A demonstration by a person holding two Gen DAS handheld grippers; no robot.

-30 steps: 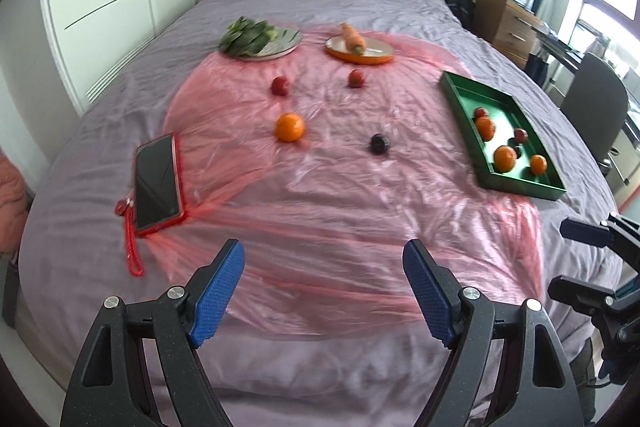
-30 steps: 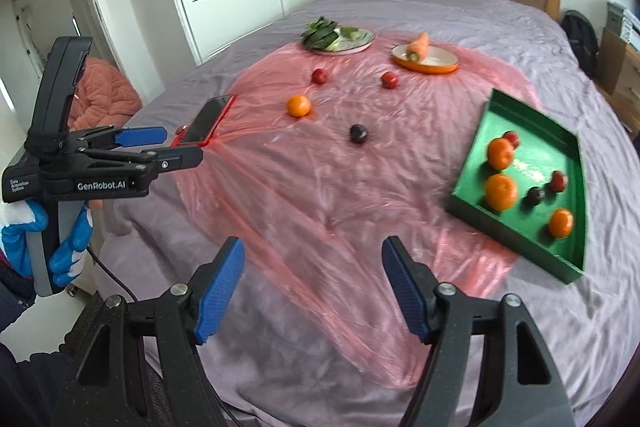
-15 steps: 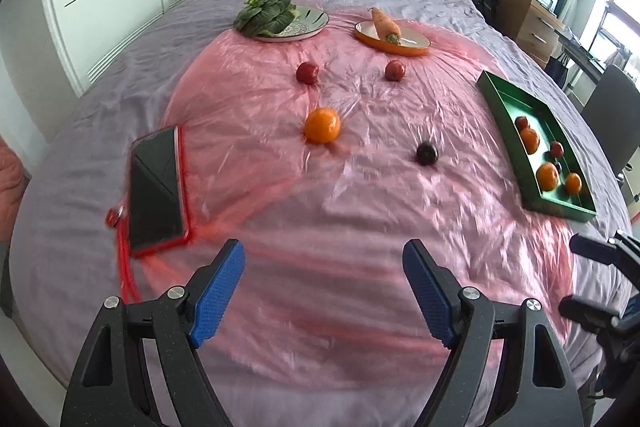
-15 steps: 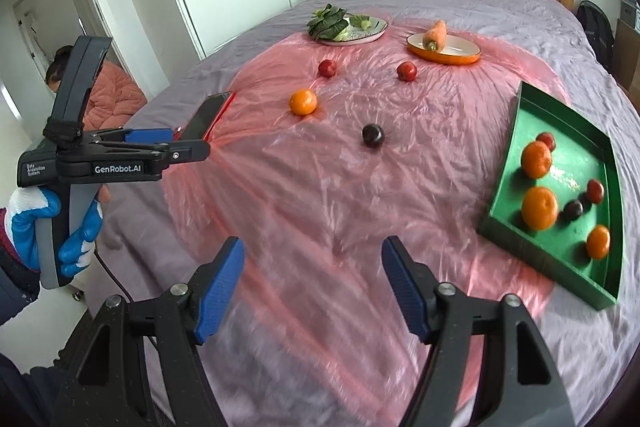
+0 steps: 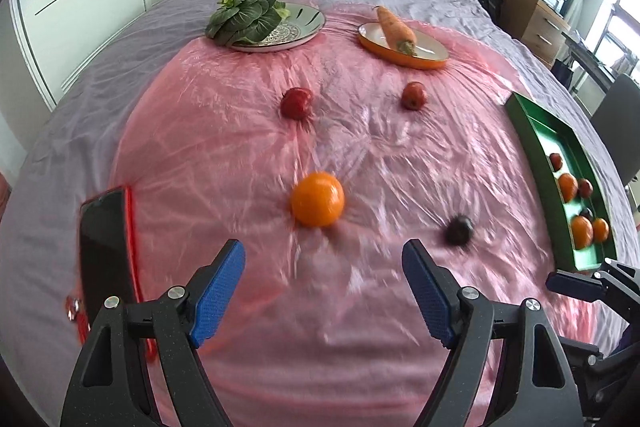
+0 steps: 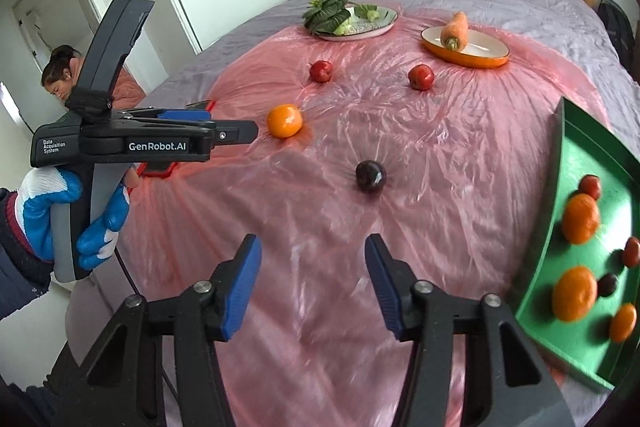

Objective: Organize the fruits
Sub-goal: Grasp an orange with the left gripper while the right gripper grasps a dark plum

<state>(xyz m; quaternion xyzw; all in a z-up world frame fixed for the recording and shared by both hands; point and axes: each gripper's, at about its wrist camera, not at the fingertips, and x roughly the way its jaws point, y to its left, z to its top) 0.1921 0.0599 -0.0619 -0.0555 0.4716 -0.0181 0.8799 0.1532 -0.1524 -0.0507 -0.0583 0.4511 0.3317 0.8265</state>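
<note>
An orange (image 5: pixel 317 199) (image 6: pixel 284 121) lies on the pink plastic sheet, just beyond my open left gripper (image 5: pixel 324 291), whose jaws hold nothing. A dark plum (image 6: pixel 370 175) (image 5: pixel 459 230) sits ahead of my right gripper (image 6: pixel 312 281), whose jaws are closing with nothing between them. Two red fruits (image 5: pixel 296 103) (image 5: pixel 414 95) lie farther back. The green tray (image 6: pixel 560 187) (image 5: pixel 532 123) at the right holds several oranges and small dark and red fruits.
A plate of leafy greens (image 5: pixel 264 23) and an orange plate with a carrot (image 5: pixel 402 45) stand at the back. A phone in a red case (image 5: pixel 106 255) lies at the left. A gloved hand (image 6: pixel 52 211) holds the left gripper. A person sits by the wardrobe.
Both grippers have moved forward and down over the bed, so the orange and the plum now look nearer. The right jaws have narrowed a little.
</note>
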